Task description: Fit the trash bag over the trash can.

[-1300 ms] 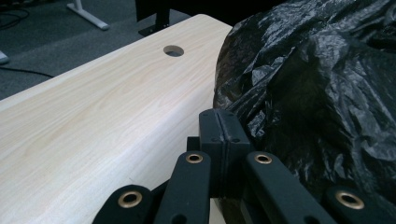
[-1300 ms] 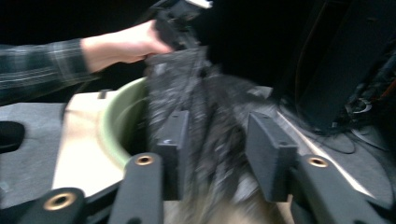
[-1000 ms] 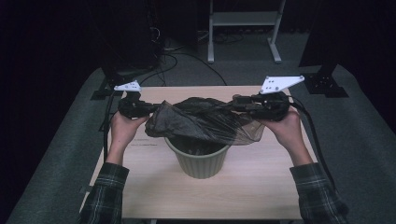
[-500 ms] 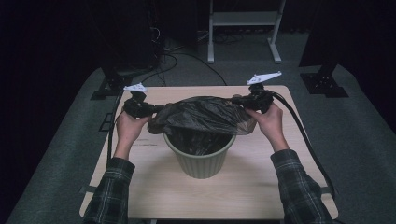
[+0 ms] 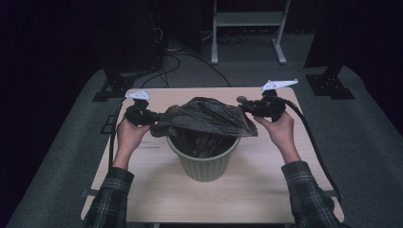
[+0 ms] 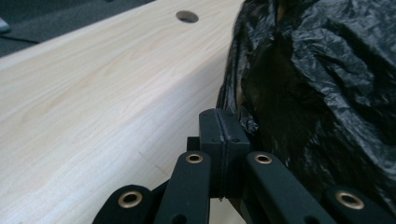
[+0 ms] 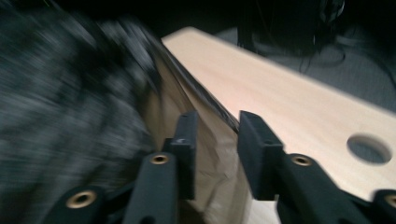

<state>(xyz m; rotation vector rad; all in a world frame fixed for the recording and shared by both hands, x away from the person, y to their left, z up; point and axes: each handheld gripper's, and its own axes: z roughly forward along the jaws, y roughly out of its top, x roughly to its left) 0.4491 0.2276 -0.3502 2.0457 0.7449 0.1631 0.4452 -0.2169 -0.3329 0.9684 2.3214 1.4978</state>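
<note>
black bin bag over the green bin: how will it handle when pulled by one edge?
Probably floppy: the black bag sags and creases between the left gripper and right gripper. Likely very light and thin; it crinkles finely in the left gripper view. It may slip: the right gripper's fingers, just opening, stand apart around its edge.

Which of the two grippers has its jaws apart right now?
The right gripper: a gap shows between its jaws. The left gripper is pinched shut on the black bag.
</note>
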